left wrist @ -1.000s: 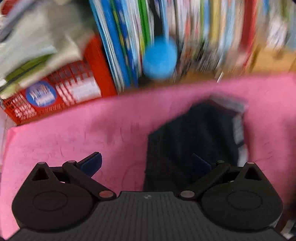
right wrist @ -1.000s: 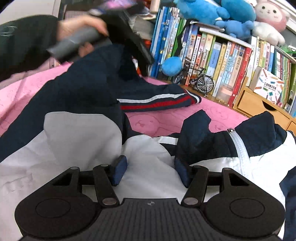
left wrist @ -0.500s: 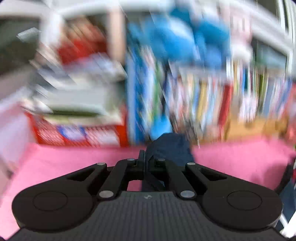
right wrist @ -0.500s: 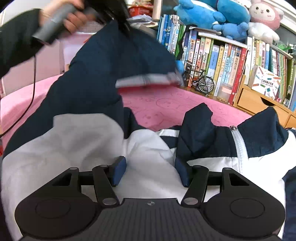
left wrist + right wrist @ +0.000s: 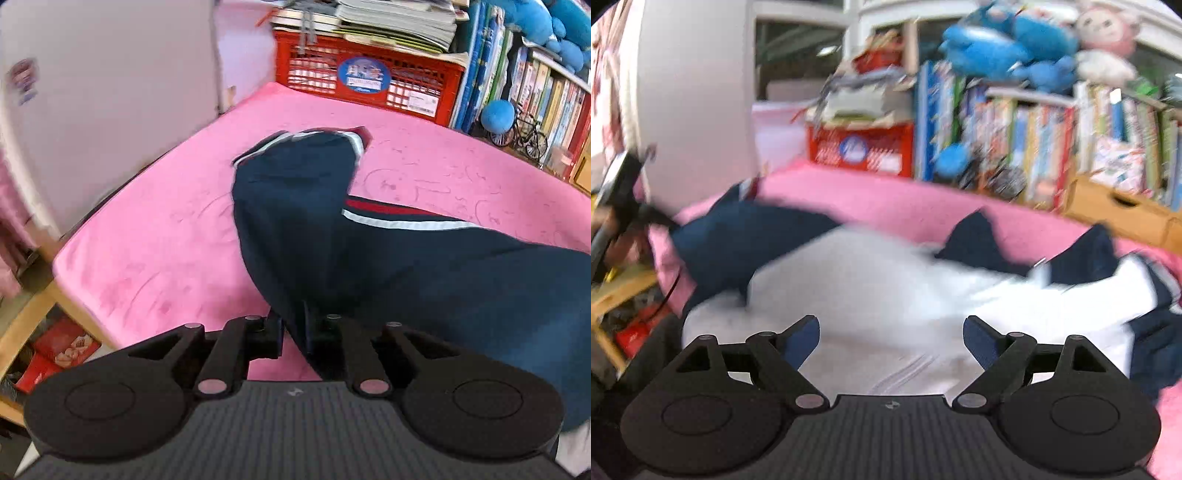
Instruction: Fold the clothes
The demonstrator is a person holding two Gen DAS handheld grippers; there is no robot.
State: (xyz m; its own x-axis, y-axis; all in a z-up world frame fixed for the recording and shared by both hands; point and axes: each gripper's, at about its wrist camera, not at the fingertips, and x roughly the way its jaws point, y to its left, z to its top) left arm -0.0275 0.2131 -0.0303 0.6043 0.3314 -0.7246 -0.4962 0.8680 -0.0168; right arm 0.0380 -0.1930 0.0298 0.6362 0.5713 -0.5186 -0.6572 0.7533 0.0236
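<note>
One garment is in play, a navy and white jacket (image 5: 886, 280) spread on the pink mat (image 5: 147, 236), its white body rumpled in front and its navy sleeve (image 5: 295, 192), trimmed with red and white stripes at the cuff, stretched out toward the mat's far left corner. The left gripper (image 5: 299, 332) has its jaws nearly together, pinching a fold of that navy sleeve. The right gripper (image 5: 890, 336) has just been opening and hangs spread wide over the white cloth, nothing between its pads.
</note>
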